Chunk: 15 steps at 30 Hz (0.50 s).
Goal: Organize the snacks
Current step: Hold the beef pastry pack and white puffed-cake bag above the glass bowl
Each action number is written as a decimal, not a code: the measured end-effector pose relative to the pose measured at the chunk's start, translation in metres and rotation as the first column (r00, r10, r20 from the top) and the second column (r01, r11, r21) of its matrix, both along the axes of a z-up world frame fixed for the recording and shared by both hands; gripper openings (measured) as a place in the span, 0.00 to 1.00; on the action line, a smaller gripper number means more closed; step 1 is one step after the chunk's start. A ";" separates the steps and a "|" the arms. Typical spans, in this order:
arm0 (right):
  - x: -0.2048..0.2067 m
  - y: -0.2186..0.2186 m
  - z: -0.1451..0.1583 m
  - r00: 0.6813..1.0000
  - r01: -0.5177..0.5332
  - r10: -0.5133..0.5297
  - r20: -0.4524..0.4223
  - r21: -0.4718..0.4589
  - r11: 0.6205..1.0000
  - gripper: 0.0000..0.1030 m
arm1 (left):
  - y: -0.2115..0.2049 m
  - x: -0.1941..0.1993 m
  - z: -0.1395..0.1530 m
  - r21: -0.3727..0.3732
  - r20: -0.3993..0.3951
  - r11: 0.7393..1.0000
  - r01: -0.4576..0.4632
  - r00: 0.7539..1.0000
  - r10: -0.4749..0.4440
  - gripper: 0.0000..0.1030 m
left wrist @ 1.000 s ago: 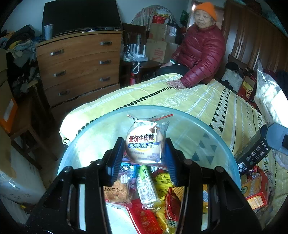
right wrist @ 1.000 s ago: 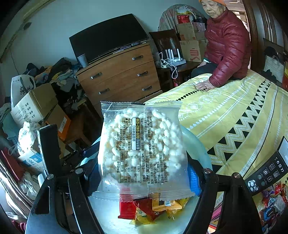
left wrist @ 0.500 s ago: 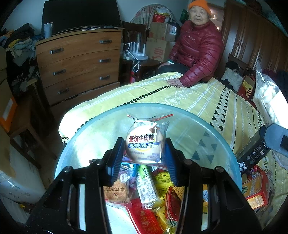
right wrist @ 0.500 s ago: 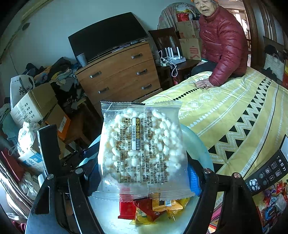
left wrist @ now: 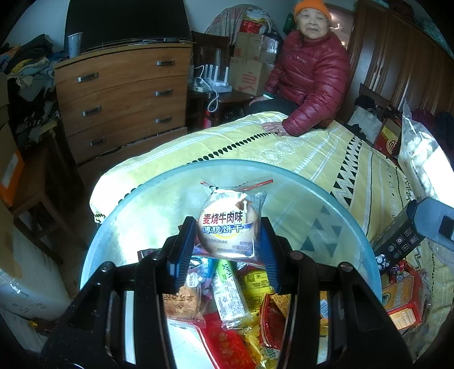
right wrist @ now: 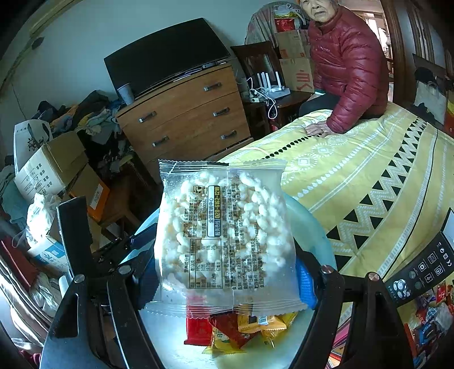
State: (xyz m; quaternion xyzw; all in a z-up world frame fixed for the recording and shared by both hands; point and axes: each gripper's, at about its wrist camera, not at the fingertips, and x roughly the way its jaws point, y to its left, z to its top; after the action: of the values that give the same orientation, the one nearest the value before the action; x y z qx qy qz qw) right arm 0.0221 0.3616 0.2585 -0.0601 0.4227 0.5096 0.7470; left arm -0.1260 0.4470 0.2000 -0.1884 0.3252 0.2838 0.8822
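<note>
At the far left of the left wrist view stands a wooden chest of drawers (left wrist: 122, 96) with a dark screen (left wrist: 124, 22) on top and a paper cup (left wrist: 74, 44) beside it. In the middle, the left tongs (left wrist: 227, 241) are pinching a round biscuit packet (left wrist: 229, 224) between their blue pads; the packet stands upright above a clear round basin (left wrist: 326, 204). Inside the basin, under the tongs, lie many small snacks: a green-white bar (left wrist: 228, 289), a yellow packet (left wrist: 255, 283) and a red packet (left wrist: 224, 343). The basin rests on a bed with a yellow patterned cover (left wrist: 312, 147). A person in a red padded jacket (left wrist: 312, 79) sits at the far edge of the bed, with one hand (left wrist: 273, 126) flat on the cover. To the right of the basin lies a black remote control (left wrist: 397, 241), and below it an orange-red box (left wrist: 403, 295).

In the right wrist view, cardboard boxes (right wrist: 48, 167) are piled at the left. In the middle, the right tongs (right wrist: 227, 272) are closed on a big transparent bag of white puffed snacks (right wrist: 224, 227), held upright over the same basin (right wrist: 320, 227), where red and yellow packets (right wrist: 235, 329) lie at the bottom. The remote control (right wrist: 422, 266) is at the right edge.
</note>
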 end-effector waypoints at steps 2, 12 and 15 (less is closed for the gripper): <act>0.000 0.001 0.000 1.000 -0.002 0.002 -0.002 -0.003 1.000 0.78 | 0.000 -0.001 0.000 -0.001 0.000 1.000 -0.002 1.000 0.002 0.44; -0.001 0.004 -0.002 1.000 -0.005 0.005 -0.006 -0.007 1.000 0.78 | 0.004 -0.001 -0.002 -0.009 -0.008 1.000 -0.001 1.000 0.001 0.44; 0.000 0.007 -0.006 1.000 -0.007 0.007 -0.010 -0.026 1.000 0.79 | 0.006 0.001 -0.005 -0.013 -0.022 1.000 0.003 1.000 -0.003 0.45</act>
State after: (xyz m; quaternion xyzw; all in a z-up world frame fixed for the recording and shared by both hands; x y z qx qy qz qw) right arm 0.0225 0.3688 0.2529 -0.0685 0.4327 0.5069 0.7424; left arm -0.1251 0.4533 0.1949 -0.1906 0.3371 0.2823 0.8777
